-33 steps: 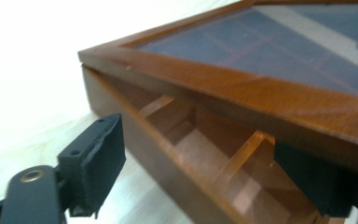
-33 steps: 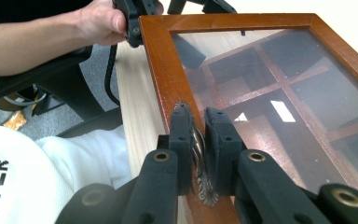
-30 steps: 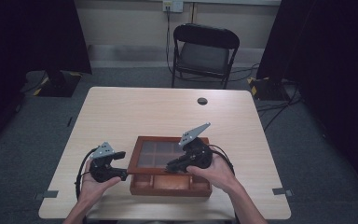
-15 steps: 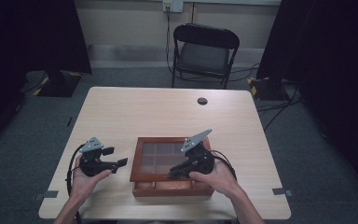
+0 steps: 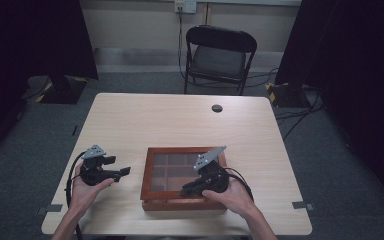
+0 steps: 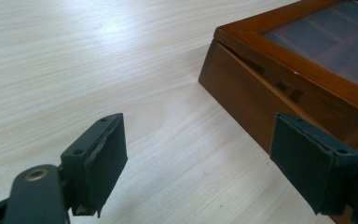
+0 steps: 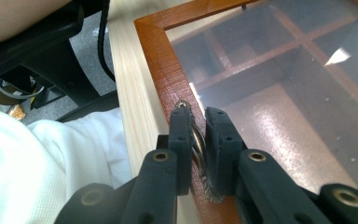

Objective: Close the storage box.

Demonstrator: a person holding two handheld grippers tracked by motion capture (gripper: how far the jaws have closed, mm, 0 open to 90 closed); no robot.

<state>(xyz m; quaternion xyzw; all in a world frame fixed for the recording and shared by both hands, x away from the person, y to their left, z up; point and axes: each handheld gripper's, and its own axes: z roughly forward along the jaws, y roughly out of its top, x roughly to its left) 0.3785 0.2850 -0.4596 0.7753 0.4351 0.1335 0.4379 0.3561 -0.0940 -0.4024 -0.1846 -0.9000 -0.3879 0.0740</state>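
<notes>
One wooden box (image 5: 180, 179) with a glass lid of nine panes, at the surface's (image 5: 180, 120) near edge — right gripper (image 7: 197, 126) jaws clenched on its one metal lid handle (image 7: 198, 140); left gripper (image 5: 122, 171) jaws released, beside the box.

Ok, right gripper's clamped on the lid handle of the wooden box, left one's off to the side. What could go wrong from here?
1. The right gripper pinches only the thin metal handle on the lid's front rail; a hurried lift could let it slip out.
2. The left gripper is open beside the wooden box, not touching it, so the box may slide or tip when the lid is pulled.
3. The box sits close to the table edge nearest the person.
</notes>
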